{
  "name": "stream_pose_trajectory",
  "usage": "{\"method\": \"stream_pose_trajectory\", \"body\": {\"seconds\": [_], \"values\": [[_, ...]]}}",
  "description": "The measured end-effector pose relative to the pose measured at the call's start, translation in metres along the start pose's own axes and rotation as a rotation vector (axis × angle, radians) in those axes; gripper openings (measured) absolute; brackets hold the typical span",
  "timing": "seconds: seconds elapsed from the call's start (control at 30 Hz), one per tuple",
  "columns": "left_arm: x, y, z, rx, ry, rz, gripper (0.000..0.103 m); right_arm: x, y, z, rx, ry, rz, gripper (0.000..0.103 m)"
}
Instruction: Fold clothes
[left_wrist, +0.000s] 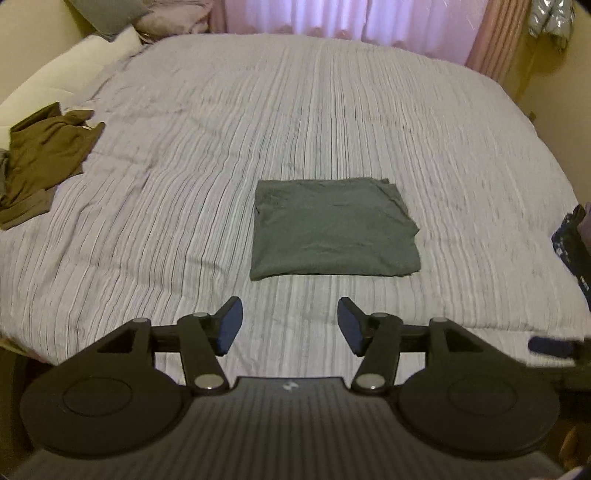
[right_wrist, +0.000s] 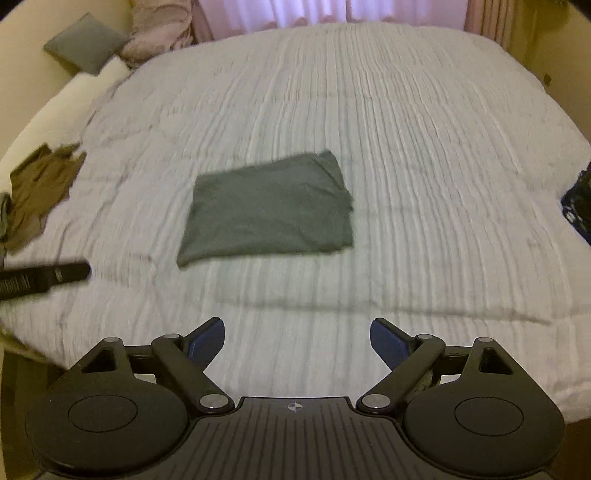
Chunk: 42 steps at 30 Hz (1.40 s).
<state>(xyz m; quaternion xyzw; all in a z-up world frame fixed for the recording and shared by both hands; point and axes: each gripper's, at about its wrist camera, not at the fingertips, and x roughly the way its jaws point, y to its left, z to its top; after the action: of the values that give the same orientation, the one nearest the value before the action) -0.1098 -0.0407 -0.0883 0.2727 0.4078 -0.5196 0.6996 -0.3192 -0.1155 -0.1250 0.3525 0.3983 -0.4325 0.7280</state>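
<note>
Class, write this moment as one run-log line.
grey garment: folded on bed | left gripper: open, empty | right gripper: open, empty | brown garment: unfolded

Ahead of your left gripper (left_wrist: 290, 326), the folded shirt (left_wrist: 334, 230) lies flat on the bed (left_wrist: 295, 110). A crumpled garment (left_wrist: 44, 155) sits far left of your jaws; pillows (left_wrist: 110, 14) lie beyond it, curtains (left_wrist: 332, 18) behind the bed.

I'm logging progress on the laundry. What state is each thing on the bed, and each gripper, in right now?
Grey garment: folded into a flat rectangle on the bed, untouched.
Brown garment: crumpled, unfolded, at the bed's left edge.
Left gripper: jaws open, nothing between them.
Right gripper: jaws open, nothing between them.
</note>
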Motion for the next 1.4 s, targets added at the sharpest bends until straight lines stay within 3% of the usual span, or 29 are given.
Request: {"method": "stream_pose_trajectory", "body": {"seconds": [0.23,0.67,0.83,1.4], "values": [[-0.039,-0.034,-0.039,-0.044,-0.026,0.022,0.055,-0.037,-0.034,-0.029,-0.030,-0.028,-0.013,0.089],[-0.094,-0.054,-0.098,-0.110,-0.064,0.088,0.057,-0.078,-0.029,-0.069,-0.182,-0.058,0.053,0.089],[-0.098,-0.052,-0.113,-0.134,-0.050,0.070,0.057,-0.092,-0.022,-0.074,-0.208,-0.076,0.044,0.089],[-0.107,-0.039,-0.134,-0.205,-0.024,0.141,0.058,-0.106,-0.008,-0.074,-0.262,-0.095,0.084,0.089]]}}
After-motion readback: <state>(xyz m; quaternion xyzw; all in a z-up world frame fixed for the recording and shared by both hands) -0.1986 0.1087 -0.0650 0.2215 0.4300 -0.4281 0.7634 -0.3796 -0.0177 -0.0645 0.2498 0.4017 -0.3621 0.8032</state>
